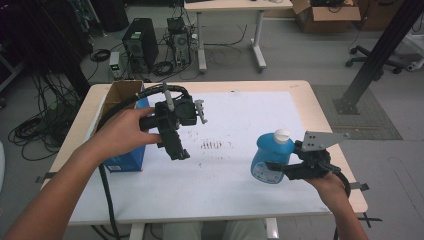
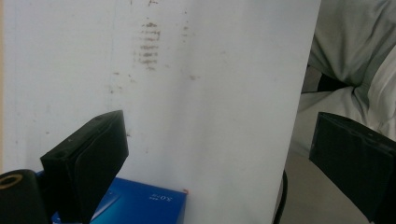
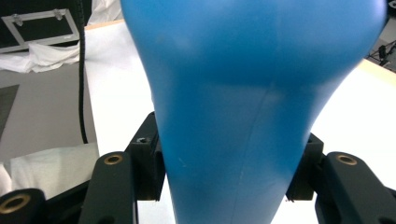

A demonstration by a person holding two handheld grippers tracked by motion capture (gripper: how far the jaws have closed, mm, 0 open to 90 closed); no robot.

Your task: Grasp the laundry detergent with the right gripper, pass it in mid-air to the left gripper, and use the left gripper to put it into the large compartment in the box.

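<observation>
The right tongs (image 1: 272, 167) are clamping the blue bottle (image 1: 271, 157) by its narrower lower body, one black jaw pressing on each side, as the right gripper view is showing close up with the blue bottle (image 3: 233, 116) bulging wider above the right tongs (image 3: 226, 172). In the high view the bottle is sitting upright with its white cap (image 1: 282, 134) on top, over the white sheet (image 1: 240, 185) near the bench's right edge, toward the front right corner. Whether its base is touching the sheet cannot be told. The person's right hand (image 1: 330, 187) is gripping the tool from the front edge of the bench (image 1: 305, 86), and a grey three-cornered plate is sticking out above it.

The left tongs (image 1: 177, 150) are standing wide apart with nothing between them, hanging above the sheet left of the bench's middle and pointing down toward the front. The left gripper view is looking past the left tongs (image 2: 219, 158) at the bare sheet and its faint brown smudges (image 2: 148, 44), with a corner of a blue box (image 2: 140, 205) low in the picture. The left hand (image 1: 125, 132) is holding that tool beside the blue box (image 1: 127, 160), which is lying near the bench's left edge, just in front of an open cardboard box (image 1: 120, 92) at the back left corner. The same smudges (image 1: 212, 145) are marking the sheet about midway between the two tools, which are well apart.
</observation>
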